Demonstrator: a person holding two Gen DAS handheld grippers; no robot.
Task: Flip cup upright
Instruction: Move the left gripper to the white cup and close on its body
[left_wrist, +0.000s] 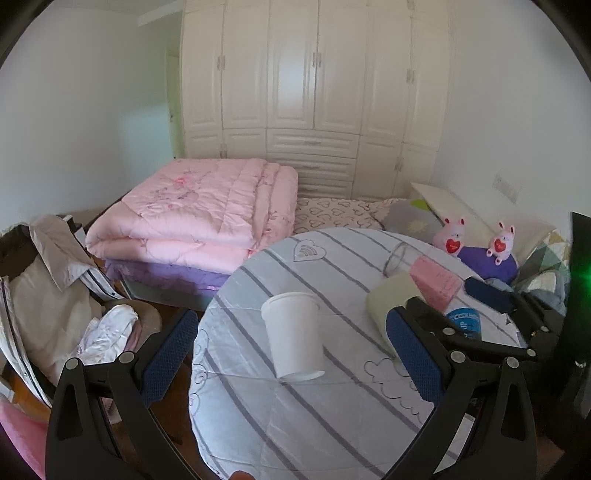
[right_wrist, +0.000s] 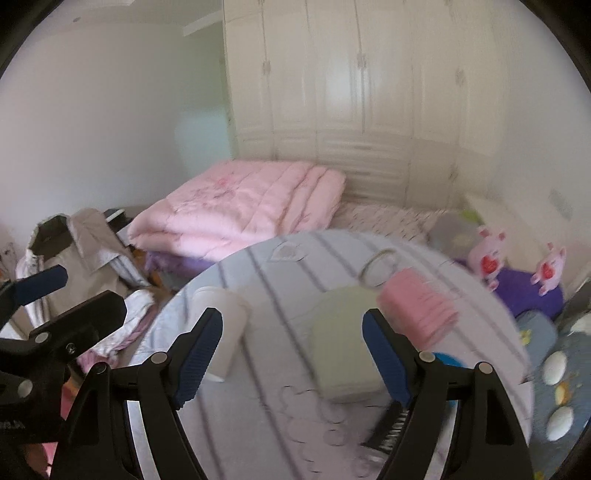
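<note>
Approaching the overturned white cup (left_wrist: 293, 334) on the surface (left_wrist: 332, 413), I have left gripper (left_wrist: 291, 354) and right gripper (right_wrist: 291, 354) spread, empty; next, I'd judge, the left straddles it.

Home bedroom: wardrobe (left_wrist: 314, 74), folded quilt (left_wrist: 199, 218).

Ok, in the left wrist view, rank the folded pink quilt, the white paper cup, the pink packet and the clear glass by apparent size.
1. folded pink quilt, despite being farther off.
2. white paper cup, upside down and nearest the camera, which flatters it.
3. pink packet.
4. clear glass. The last two look close; the glass is partly hidden, so that order is unsure.
</note>
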